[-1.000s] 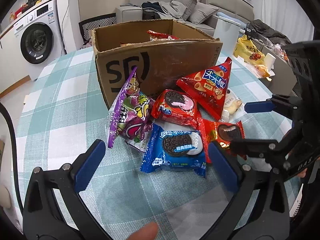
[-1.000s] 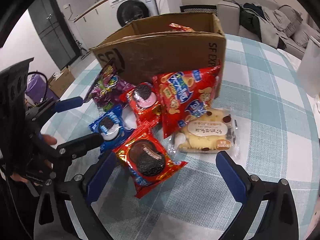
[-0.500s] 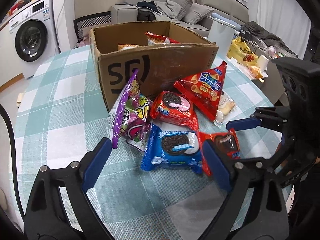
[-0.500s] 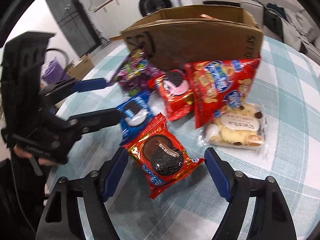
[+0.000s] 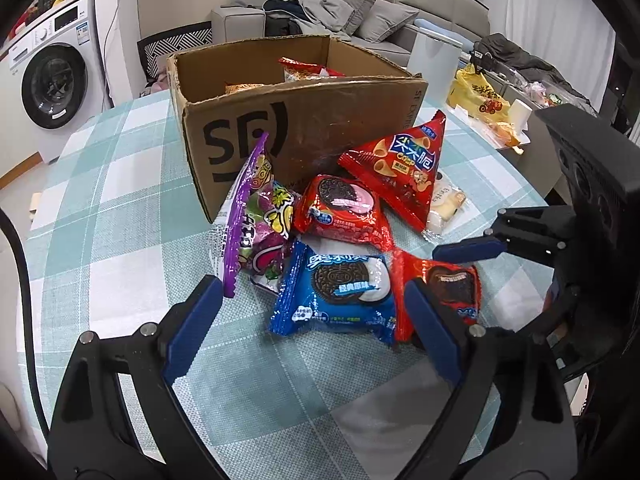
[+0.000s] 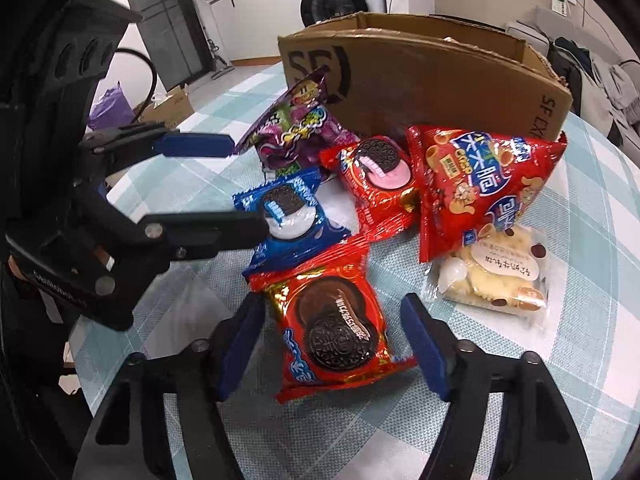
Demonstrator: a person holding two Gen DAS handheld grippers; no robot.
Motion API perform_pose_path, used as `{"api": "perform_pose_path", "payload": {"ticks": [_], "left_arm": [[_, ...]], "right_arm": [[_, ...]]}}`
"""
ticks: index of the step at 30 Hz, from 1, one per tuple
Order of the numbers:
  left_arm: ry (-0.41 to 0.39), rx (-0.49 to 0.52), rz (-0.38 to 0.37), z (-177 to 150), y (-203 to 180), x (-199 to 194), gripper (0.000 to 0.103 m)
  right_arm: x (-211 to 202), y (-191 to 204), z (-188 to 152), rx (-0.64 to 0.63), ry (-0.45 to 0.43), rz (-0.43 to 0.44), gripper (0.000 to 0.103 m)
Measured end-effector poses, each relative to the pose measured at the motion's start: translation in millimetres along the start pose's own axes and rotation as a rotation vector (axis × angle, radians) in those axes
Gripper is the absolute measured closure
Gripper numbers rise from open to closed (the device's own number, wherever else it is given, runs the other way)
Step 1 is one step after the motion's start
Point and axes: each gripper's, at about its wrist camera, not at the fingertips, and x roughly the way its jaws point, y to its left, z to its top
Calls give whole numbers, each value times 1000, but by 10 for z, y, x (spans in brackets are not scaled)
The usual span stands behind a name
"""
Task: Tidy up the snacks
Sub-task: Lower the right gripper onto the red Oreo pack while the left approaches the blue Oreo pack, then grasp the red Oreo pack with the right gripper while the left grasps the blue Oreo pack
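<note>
Snacks: six packets lie in a loose pile on the checked desk (image 5: 120, 208), in front of the cardboard box (image 5: 304, 128).
Cardboard box: open at the top, with a few packets showing inside; the purple candy bag (image 5: 256, 220) and the red triangular crisp bag (image 5: 404, 164) lean against its front wall.
Blue Oreo pack (image 5: 340, 292): flat on the desk at the near edge of the pile, just beside the purple candy bag and overlapped at one side by the red chocolate Oreo pack (image 6: 332, 320).
Red strawberry Oreo pack (image 5: 344, 212): behind the blue one, between the candy bag and the crisp bag.
Clear biscuit packet (image 6: 496, 272): on the desk beside the crisp bag, partly tucked under it.
Left gripper (image 5: 316, 320): fingers spread wide, low over the desk, framing the blue Oreo pack without touching it.
Right gripper (image 6: 332, 328): fingers spread, one on each side of the red chocolate Oreo pack; whether the pads touch the wrapper cannot be told.
Background: a washing machine (image 5: 52, 84) and a grey sofa (image 5: 360, 20) stand beyond the desk.
</note>
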Motion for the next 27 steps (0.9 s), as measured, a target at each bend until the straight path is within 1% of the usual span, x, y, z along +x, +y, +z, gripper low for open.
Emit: {"api": "perform_pose_path", "payload": {"ticks": [1,3,6,12,16,18,20,21,23,25,27], "left_arm": [[1,-1,2,3,10,-4,12],[2,-5,3,7,35,-18,12],[3,0,5,8,60,-45,12],[13,17,5,0,61,-70,12],[44,28,-12,-26,17,-12,12],[58,35,-16,-44,-12,16,18],[69,51,-33,-62,-56,34,29],[70,57,-42,-67,-75,36,30],[82,78,-39,-83,-114,40,38],[78,93,-47,-95,-142,21,39],[60,88,-74,-98,-161,1,39]], "right_arm": [[3,12,-4,-9,-1,-1,40],[-14,13,-18,-16,2,10,54],[-61,-15,-24,-8,-21,38,58],[-355,-159,-1,32,-118,59,58],[-575,-257,26,73,-170,30,58],[-589,-295,70,101,-182,18,58],[-606,-346,82,122,-183,5,58],[-600,-361,88,131,-184,1,58],[-636,-401,91,143,-188,1,58],[-649,-415,68,148,-193,5,58],[-645,-420,82,150,-196,5,58]]}}
